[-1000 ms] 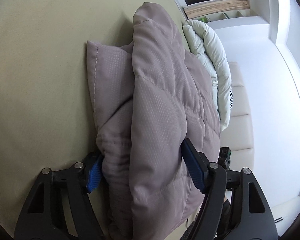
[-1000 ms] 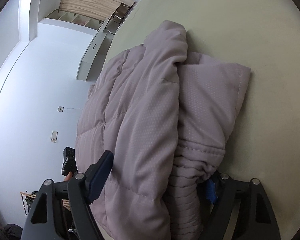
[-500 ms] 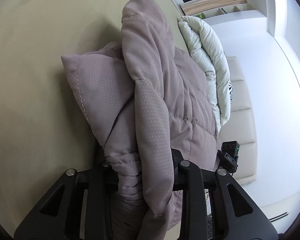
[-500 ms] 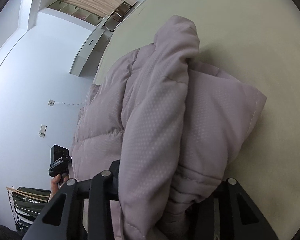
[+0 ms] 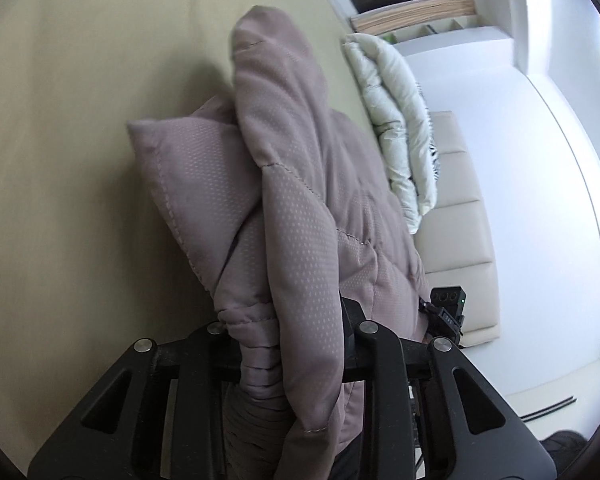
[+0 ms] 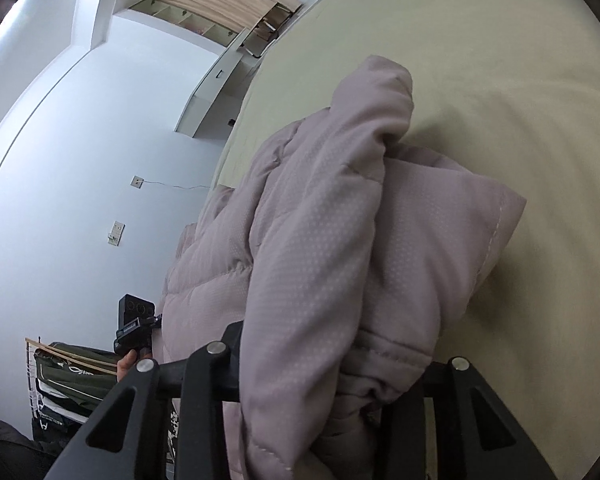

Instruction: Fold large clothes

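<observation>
A mauve quilted puffer jacket (image 5: 296, 208) lies bunched on the beige bed sheet (image 5: 80, 140). My left gripper (image 5: 288, 344) is shut on a thick fold of it near the cuffed hem, its fingertips buried in the fabric. In the right wrist view the same jacket (image 6: 332, 240) fills the centre, and my right gripper (image 6: 332, 364) is shut on another bunched fold by the ribbed cuff. Both held edges are raised off the bed sheet (image 6: 500, 60). The other hand-held gripper shows at the jacket's far side in each view.
A folded white duvet (image 5: 396, 128) lies at the bed's edge beside a cream padded headboard (image 5: 456, 240). White walls, a shelf unit with wooden blinds (image 6: 220, 4) and a rack of dark clothes (image 6: 72, 380) stand beyond the bed.
Both grippers closed from wide open onto folds of the jacket, then lifted them; the jacket has bunched up and risen off the sheet.
</observation>
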The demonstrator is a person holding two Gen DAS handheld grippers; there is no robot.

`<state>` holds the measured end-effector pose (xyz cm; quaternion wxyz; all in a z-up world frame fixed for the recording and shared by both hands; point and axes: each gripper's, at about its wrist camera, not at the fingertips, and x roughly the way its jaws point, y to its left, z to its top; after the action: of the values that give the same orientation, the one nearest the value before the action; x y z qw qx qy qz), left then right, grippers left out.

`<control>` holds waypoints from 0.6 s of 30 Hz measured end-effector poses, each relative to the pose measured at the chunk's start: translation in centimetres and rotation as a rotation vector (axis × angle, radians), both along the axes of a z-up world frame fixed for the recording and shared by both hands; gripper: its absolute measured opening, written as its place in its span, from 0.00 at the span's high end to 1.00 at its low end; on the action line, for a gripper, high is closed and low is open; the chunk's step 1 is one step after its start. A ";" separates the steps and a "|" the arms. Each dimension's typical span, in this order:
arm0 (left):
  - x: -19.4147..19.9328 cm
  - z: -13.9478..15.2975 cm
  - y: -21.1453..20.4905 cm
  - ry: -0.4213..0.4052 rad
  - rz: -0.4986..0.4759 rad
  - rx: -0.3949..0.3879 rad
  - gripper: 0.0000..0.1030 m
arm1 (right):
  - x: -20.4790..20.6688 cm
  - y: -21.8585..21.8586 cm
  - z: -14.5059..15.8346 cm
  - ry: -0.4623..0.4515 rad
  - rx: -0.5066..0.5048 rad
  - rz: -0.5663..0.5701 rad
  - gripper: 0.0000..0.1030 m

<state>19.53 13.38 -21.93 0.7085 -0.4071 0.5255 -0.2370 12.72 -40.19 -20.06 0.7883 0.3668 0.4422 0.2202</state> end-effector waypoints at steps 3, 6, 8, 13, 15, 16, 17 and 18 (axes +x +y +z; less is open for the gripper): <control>-1.5 -3.4 0.7 0.036 0.059 -0.119 0.67 | -1.4 -0.8 -4.6 0.026 0.093 -0.097 0.54; -1.5 -4.5 0.4 0.058 0.093 -0.160 0.65 | -1.7 -1.3 -6.2 0.004 0.144 -0.180 0.50; -1.5 -3.9 0.1 0.057 0.084 -0.123 0.64 | -1.7 -1.2 -6.0 0.007 0.124 -0.193 0.47; -2.2 -0.5 -0.4 0.018 0.090 0.039 0.61 | -2.9 -2.0 -5.5 0.066 0.144 -0.262 0.40; -3.2 0.6 -0.4 0.003 0.105 0.102 0.58 | -4.5 -3.1 -5.3 0.069 0.133 -0.311 0.37; -3.7 1.2 -0.4 -0.006 0.111 0.137 0.57 | -5.2 -3.3 -5.0 0.070 0.119 -0.334 0.35; -4.0 1.9 -0.9 -0.014 0.115 0.165 0.56 | -6.0 -3.6 -4.7 0.068 0.105 -0.354 0.34; -4.7 2.7 -1.1 -0.034 0.121 0.207 0.56 | -6.7 -3.8 -4.4 0.063 0.096 -0.376 0.34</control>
<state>14.86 12.24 -19.20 0.7685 -0.3587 0.5097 -0.1450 5.99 -43.95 -24.45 0.7829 0.4869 0.3793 0.0782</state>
